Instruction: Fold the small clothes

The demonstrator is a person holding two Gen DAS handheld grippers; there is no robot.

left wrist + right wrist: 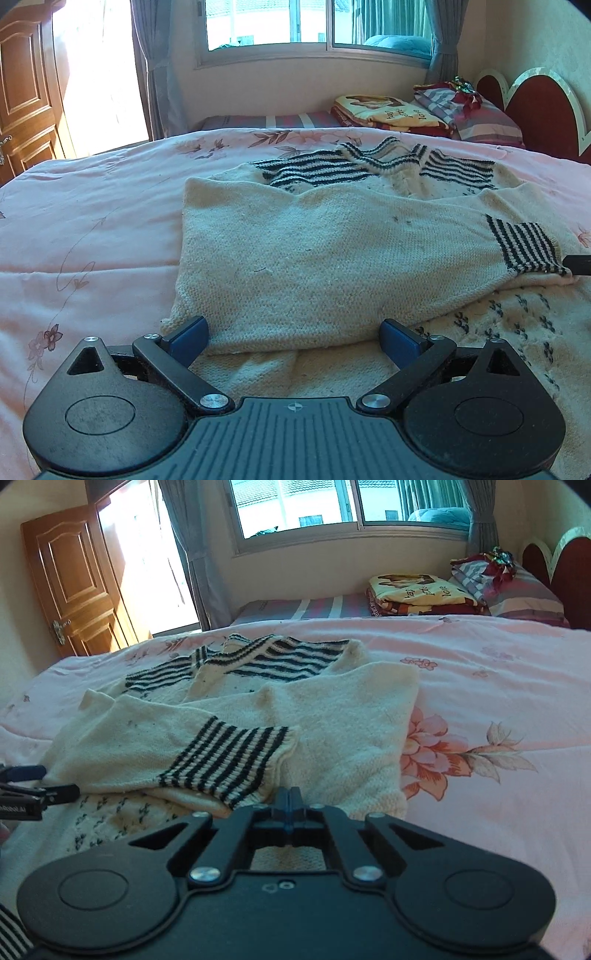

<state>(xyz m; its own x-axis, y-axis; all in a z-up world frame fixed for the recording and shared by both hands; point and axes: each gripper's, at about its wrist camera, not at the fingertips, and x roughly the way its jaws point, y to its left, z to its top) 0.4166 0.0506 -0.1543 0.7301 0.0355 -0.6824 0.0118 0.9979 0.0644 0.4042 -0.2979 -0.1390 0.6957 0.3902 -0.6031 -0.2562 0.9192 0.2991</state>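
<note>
**Left claw wide over the sweater, right claw pinched shut**

The left claw (293,334) stands spread wide, its blue pads (188,334) resting against the near folded edge of the cream knitted sweater (314,251), gripping nothing. The right claw (290,801) has its two fingers pressed together just beside the striped cuff (229,764); whether any knit is caught between them I cannot tell from here.

The sweater lies on the bed, on a pink flowered quilt (92,221). One sleeve is folded across the body, so its black-and-white cuff sits on top of the cream knit near the right claw. The striped collar and shoulders (369,162) point away toward the window (314,26). A patch of small dark motifs (517,325) shows on the lower layer beside the folded sleeve.

Beyond the sweater, folded blankets (384,110) and a striped pillow (476,114) sit against the red headboard (539,107). A wooden door (74,579) stands open at the left, beside grey curtains (192,554).
</note>
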